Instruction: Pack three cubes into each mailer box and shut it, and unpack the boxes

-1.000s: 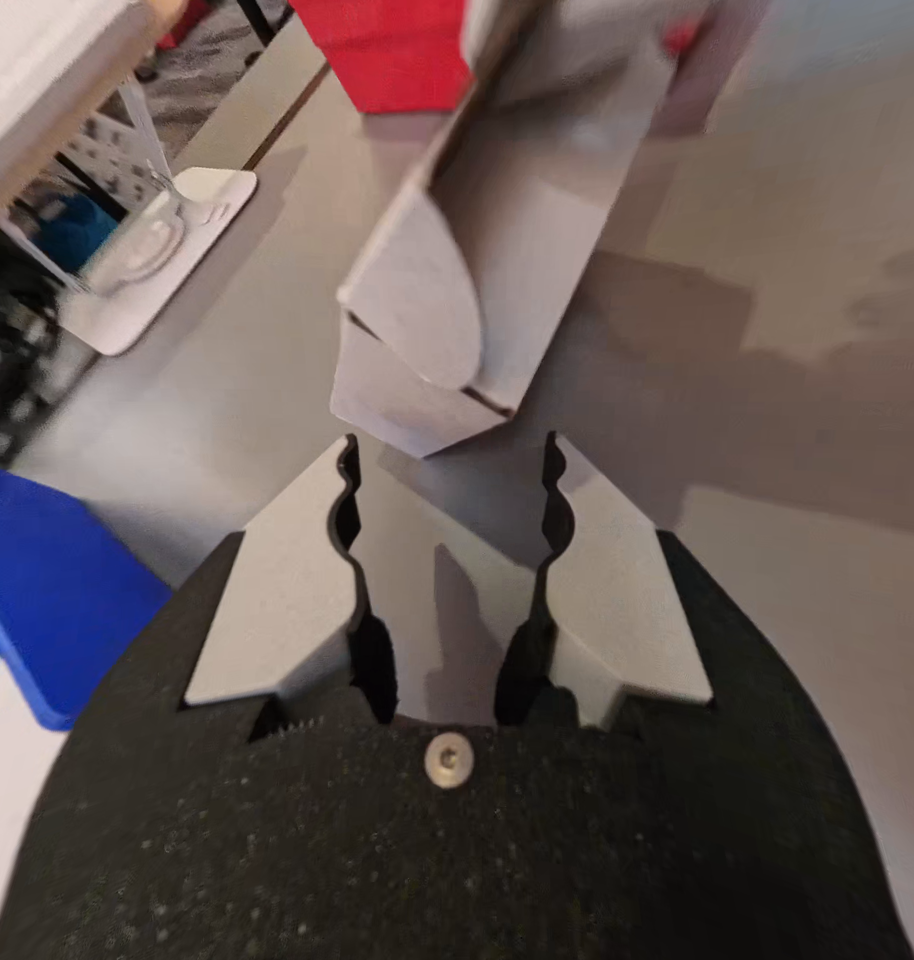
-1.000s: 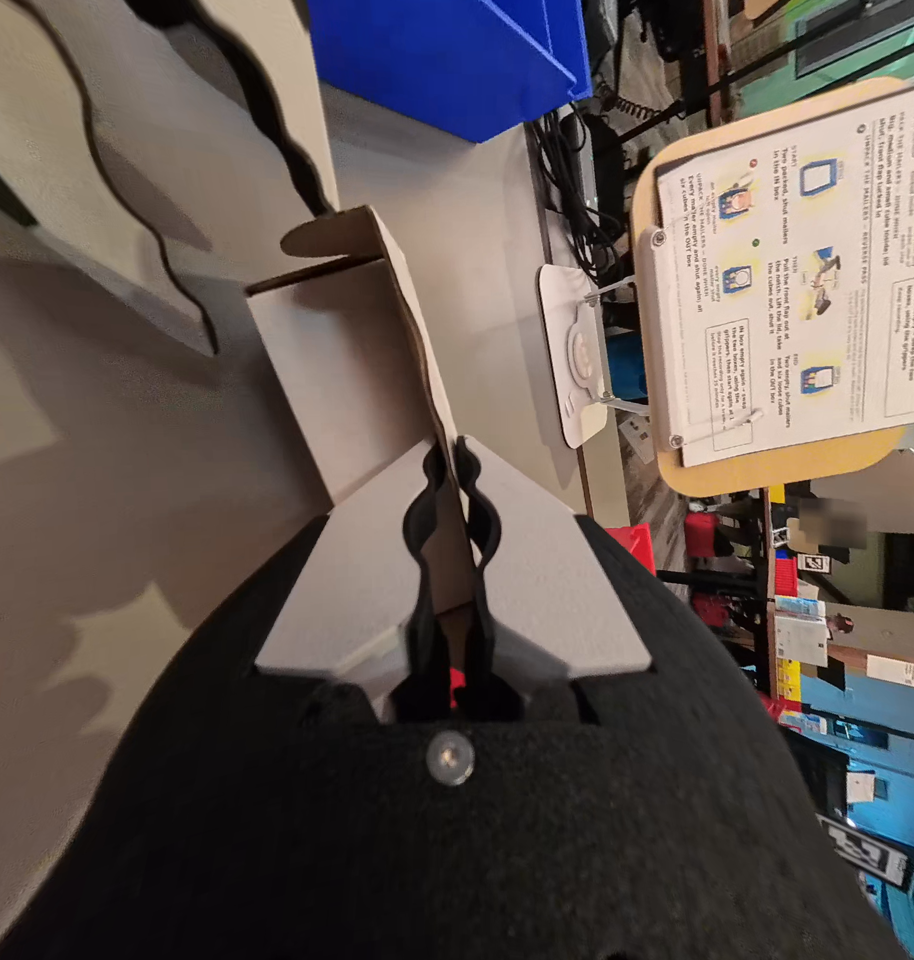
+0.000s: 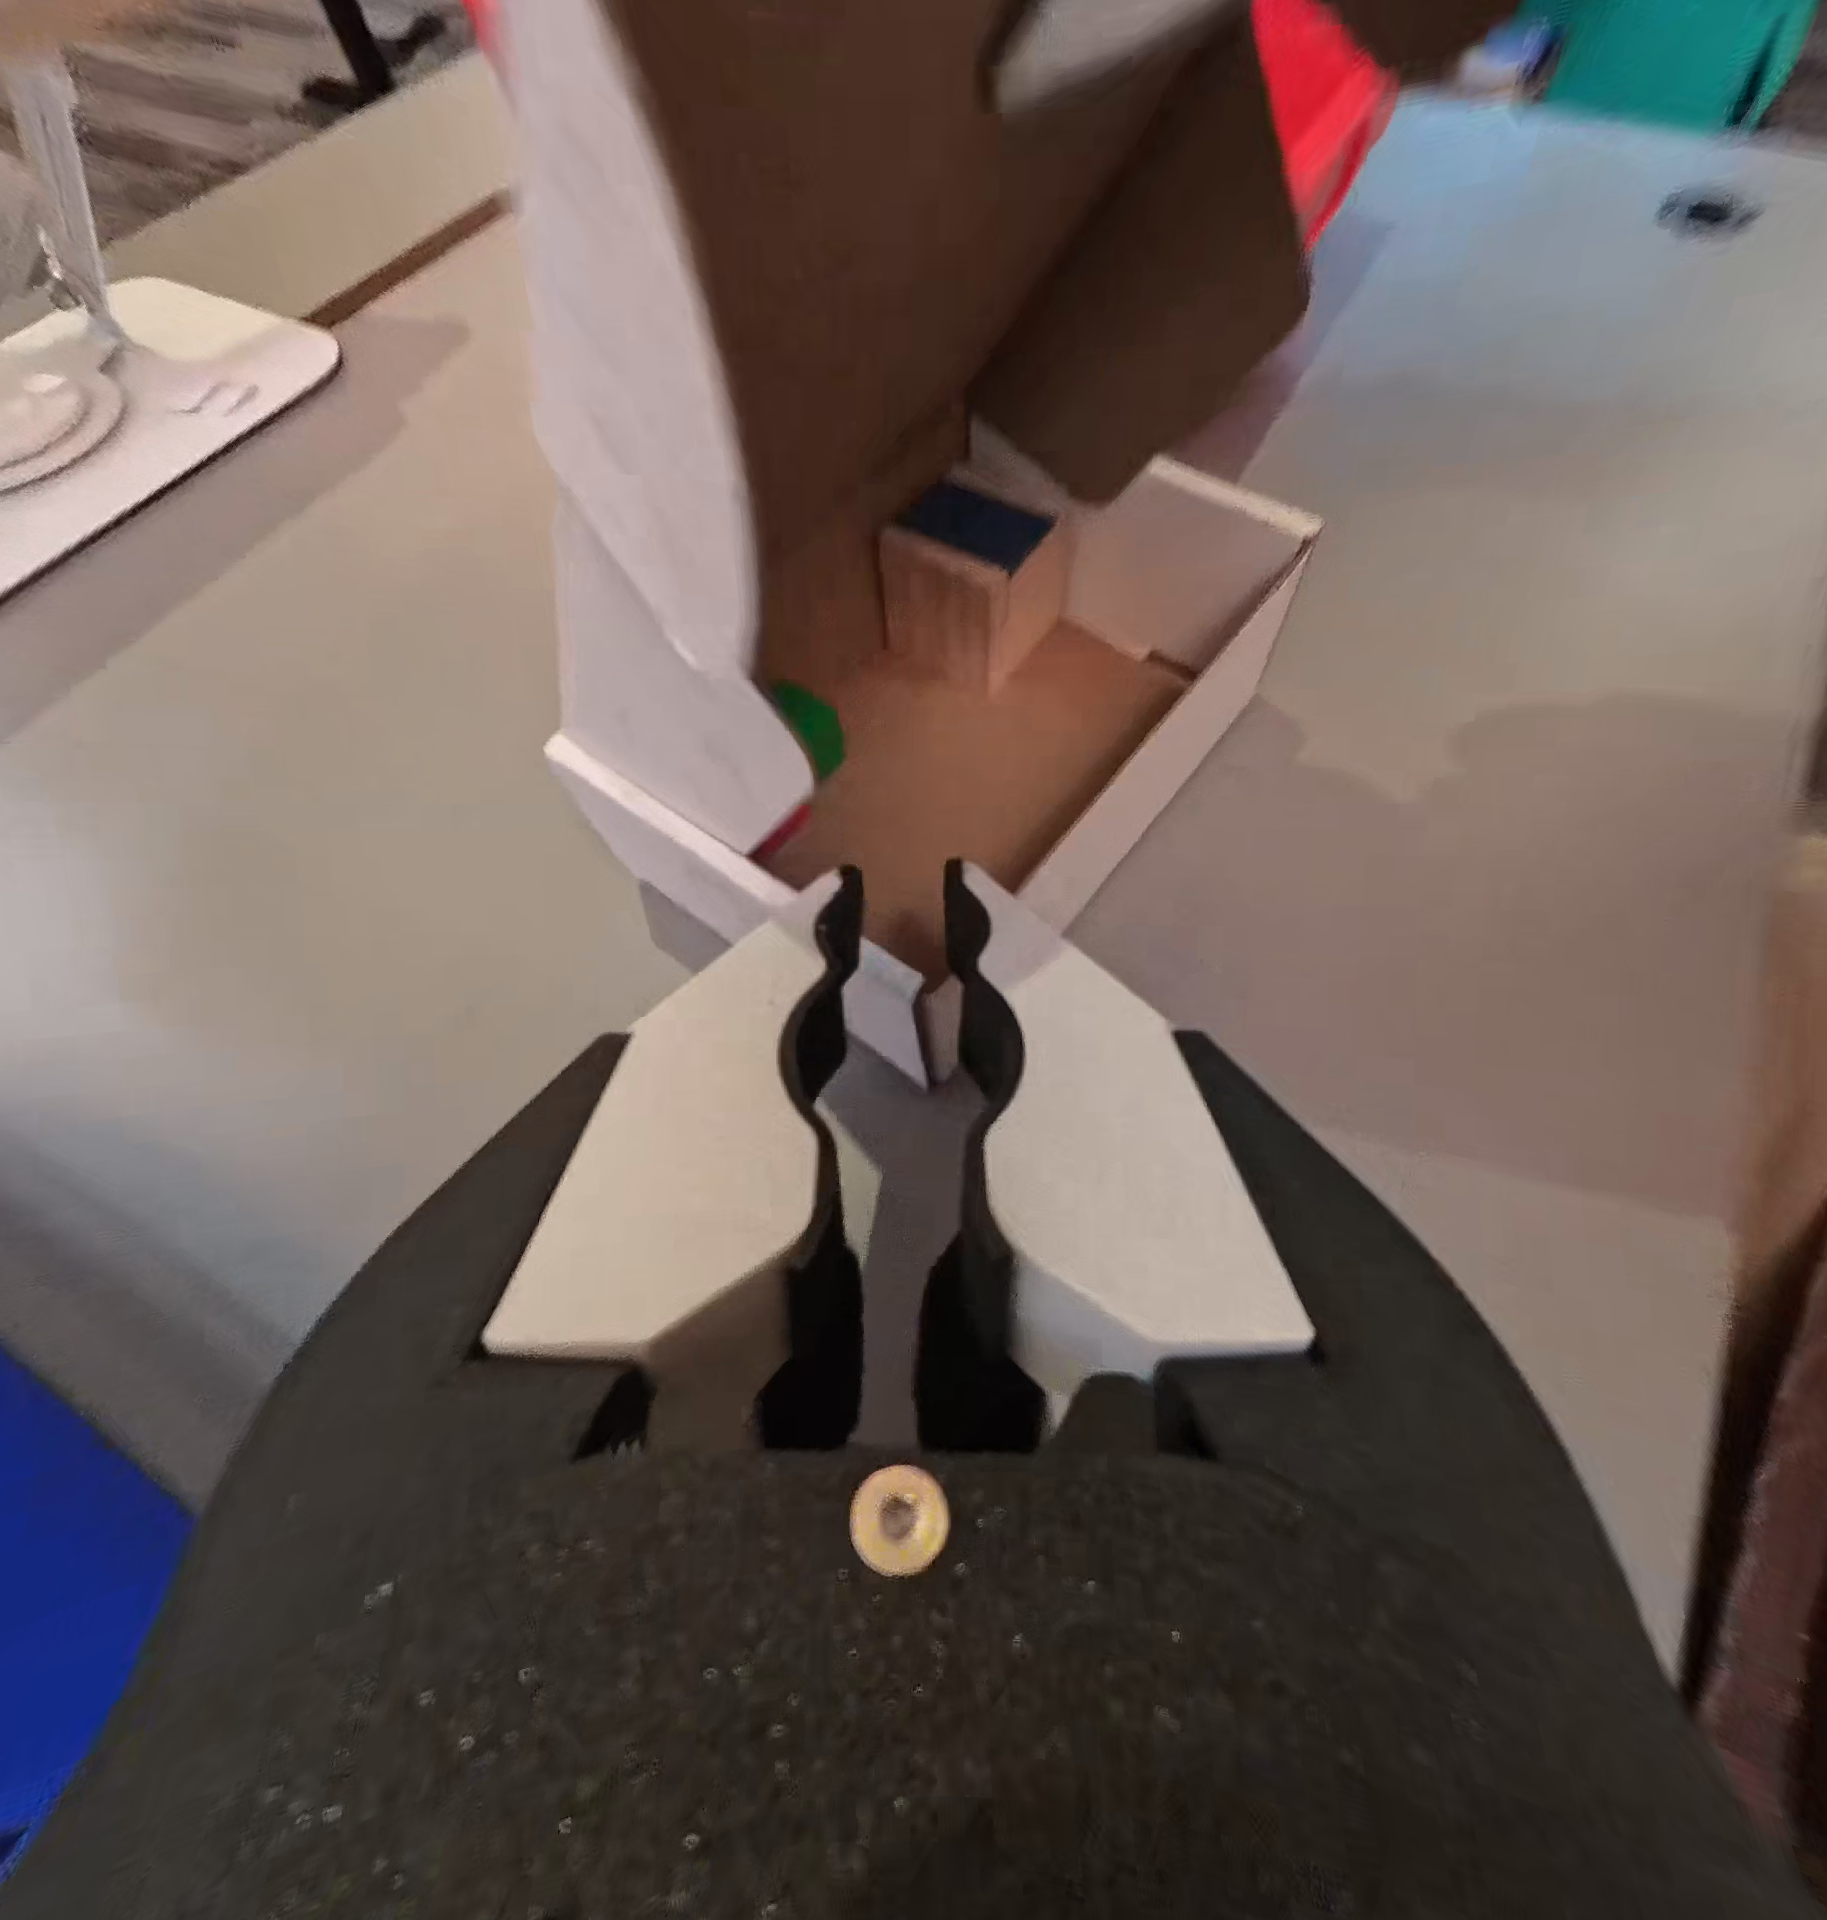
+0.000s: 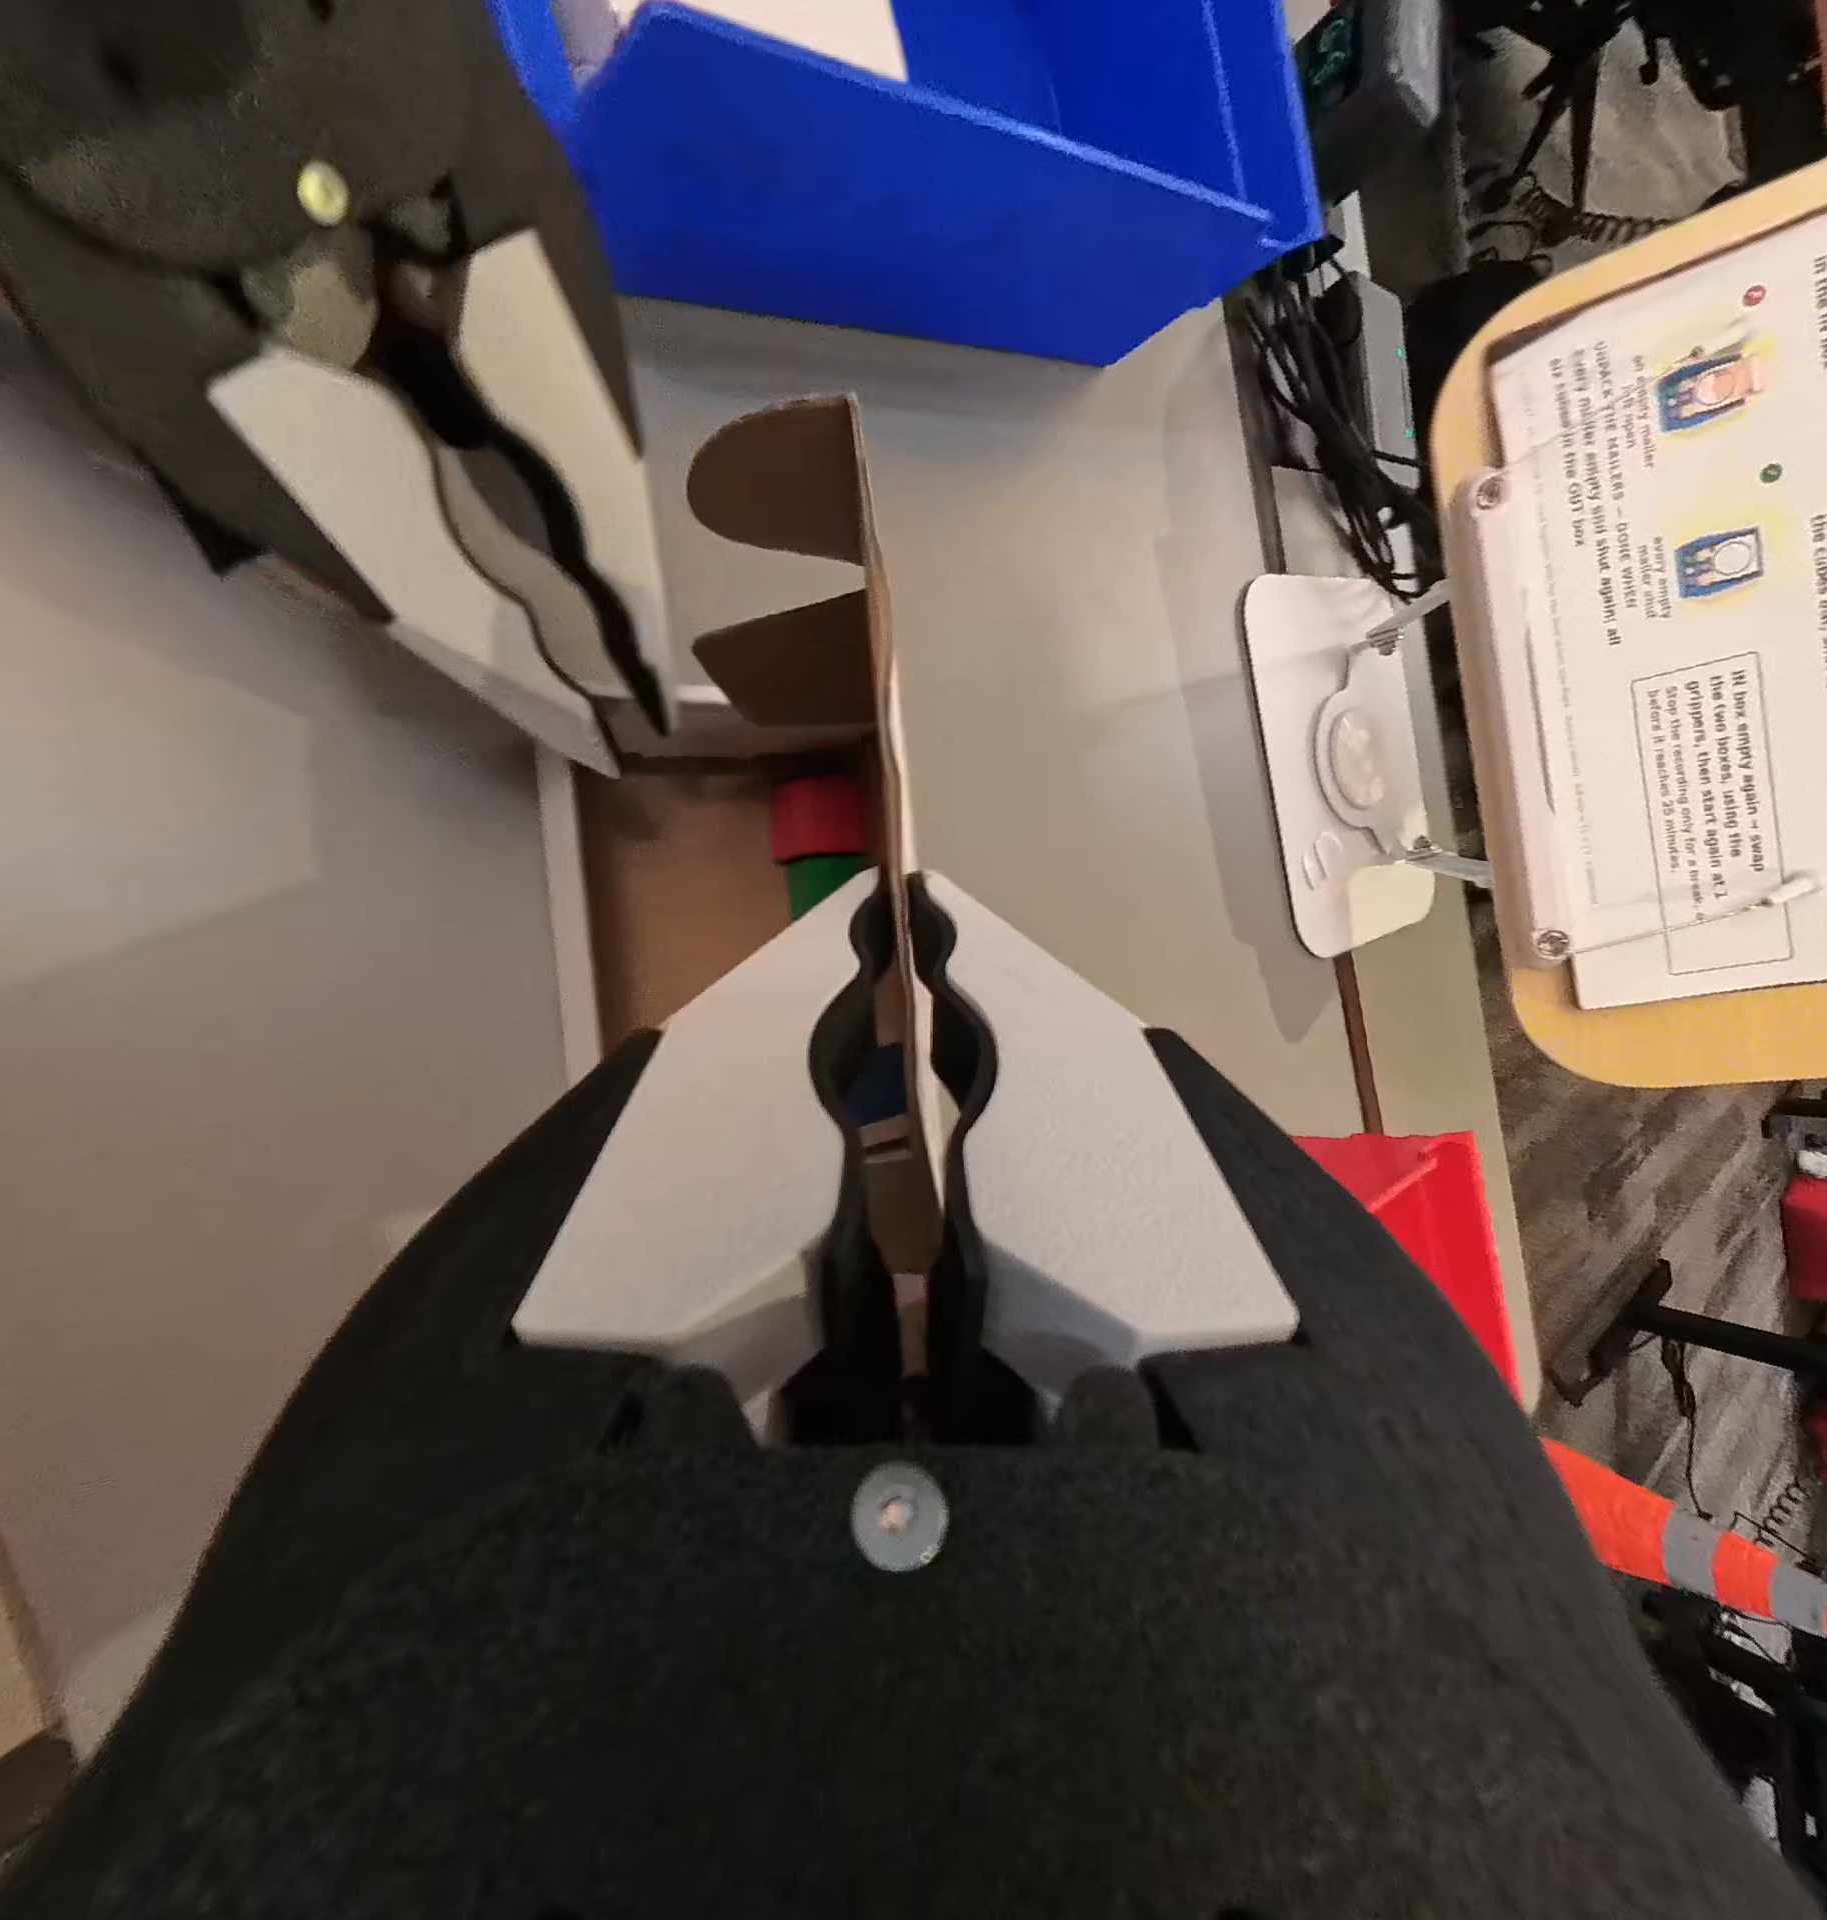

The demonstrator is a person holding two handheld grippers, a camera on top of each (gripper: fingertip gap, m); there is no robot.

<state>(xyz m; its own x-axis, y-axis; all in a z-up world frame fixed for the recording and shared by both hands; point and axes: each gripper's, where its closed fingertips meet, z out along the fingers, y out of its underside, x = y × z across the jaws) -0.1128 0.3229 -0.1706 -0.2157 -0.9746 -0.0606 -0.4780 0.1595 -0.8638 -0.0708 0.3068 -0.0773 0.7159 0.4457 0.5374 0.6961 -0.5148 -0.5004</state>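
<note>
right gripper (image 4: 904,883): fingers clenched on the raised lid (image 4: 881,665) of the mailer box (image 3: 1189,717)
left gripper (image 3: 896,881): fingers released, astride the box's near corner
inside: cube (image 3: 966,592)

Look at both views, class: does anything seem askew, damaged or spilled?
Nothing stands out. The right gripper holds the box lid upright, and a cube sits inside the box.
</note>
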